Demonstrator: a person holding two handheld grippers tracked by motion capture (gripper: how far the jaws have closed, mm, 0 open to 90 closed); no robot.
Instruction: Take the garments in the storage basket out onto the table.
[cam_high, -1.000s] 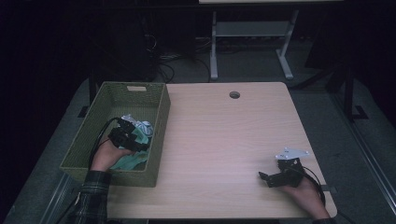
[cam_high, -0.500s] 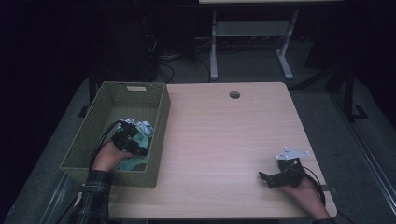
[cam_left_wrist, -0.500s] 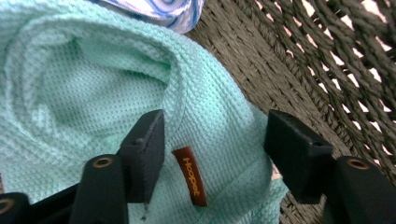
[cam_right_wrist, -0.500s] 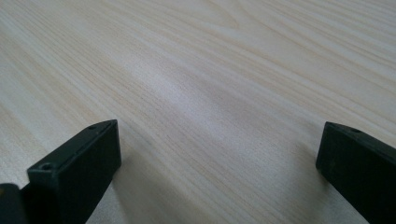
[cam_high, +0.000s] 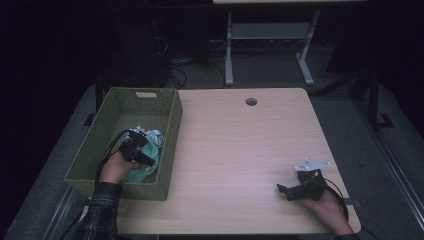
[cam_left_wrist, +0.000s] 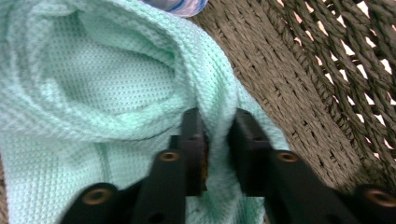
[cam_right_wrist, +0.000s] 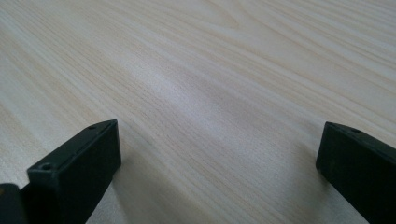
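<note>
- Altogether, two grippers, one woven basket (cam_high: 97, 150) and one wooden table (cam_high: 240, 150) are counted; inside the basket one mint-green cloth (cam_left_wrist: 93, 93) is seen, with a second, paler item (cam_high: 150, 136) lying just beyond it.
- By the left gripper (cam_left_wrist: 218, 140), a fold of the mint-green cloth is pinched; its jaws have just been closing and now stand narrow, pressed on the fabric near the basket's right-hand wall.
- By the right gripper (cam_right_wrist: 219, 154), nothing is held; its jaws are spread wide over bare wood near the table's front right corner.
- Much of the cloth is covered in the high view by the left gripper (cam_high: 134, 150) and the hand behind it, and the pale item is too small there to be identified.
- At the top edge of the left gripper view, a blue-striped white scrap (cam_left_wrist: 175, 5) is cut off.
- From the high view the placing of basket, table and right gripper (cam_high: 295, 190) is given; from the left gripper view, the pinch itself and the weave are made plain.
</note>
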